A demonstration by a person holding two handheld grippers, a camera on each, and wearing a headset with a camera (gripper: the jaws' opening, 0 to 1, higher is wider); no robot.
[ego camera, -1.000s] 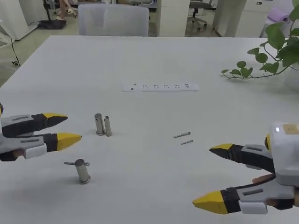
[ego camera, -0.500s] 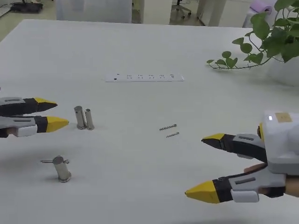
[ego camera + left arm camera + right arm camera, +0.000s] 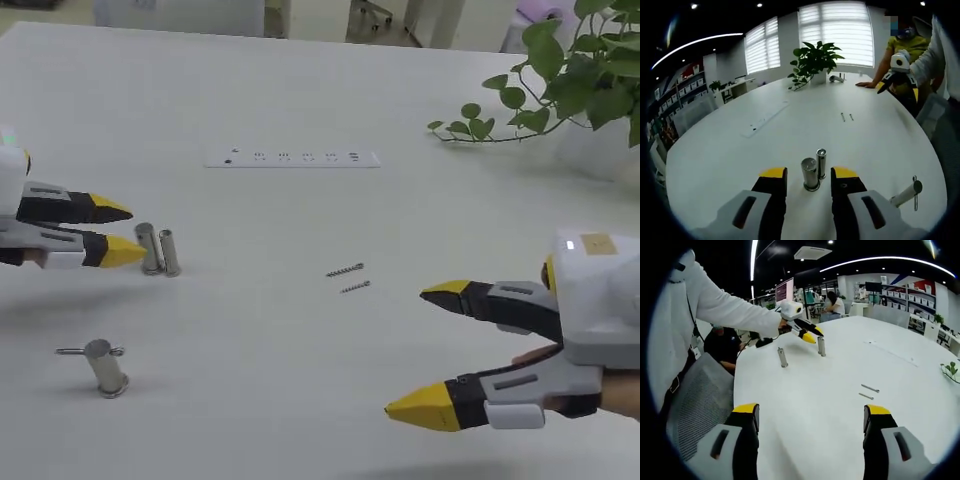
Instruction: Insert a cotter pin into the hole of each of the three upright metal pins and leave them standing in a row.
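In the head view we see the left tool at 9 o'clock, jaws spread, its tips just beside two bare pins. These are plain grey steel cylinders, upright, side by side. A third pin stands at 7 o'clock with a cotter pin through its top. Two loose cotter pins lie near centre. The right tool hangs at 4 o'clock, jaws spread.

In the left gripper view the bare pins stand just ahead of the parted jaw tips, the nearer one thicker and flanged at its foot.

In the right gripper view the wide-open jaws frame bare bench.
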